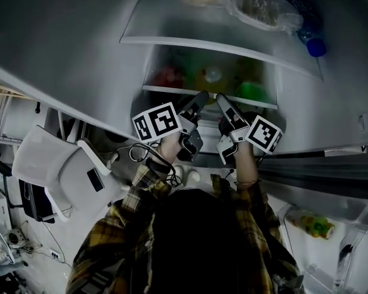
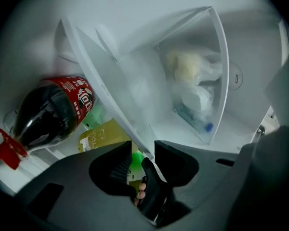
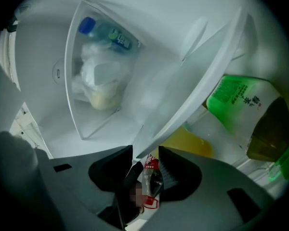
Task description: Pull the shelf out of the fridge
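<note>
The clear glass shelf [image 1: 172, 89] sits low in the open fridge, its white front edge facing me. Both grippers meet at the middle of that edge. My left gripper [image 1: 201, 97] is shut on the shelf; in the left gripper view the shelf [image 2: 111, 81] runs diagonally down into my left gripper [image 2: 143, 150]. My right gripper [image 1: 222, 98] sits just to its right and also grips the edge. In the right gripper view the shelf [image 3: 202, 81] slants down into my right gripper [image 3: 145, 153]. The edge is tilted in both gripper views.
Under the shelf lie a cola bottle [image 2: 53, 114], a yellow drink pack [image 2: 103, 136] and a green bottle [image 3: 241, 105]. The upper shelf [image 1: 190, 41] carries plastic bags [image 1: 257, 5] and a blue-capped bottle [image 1: 313, 41]. A white chair [image 1: 55, 164] stands at my left; the door bin [image 1: 313, 225] is at right.
</note>
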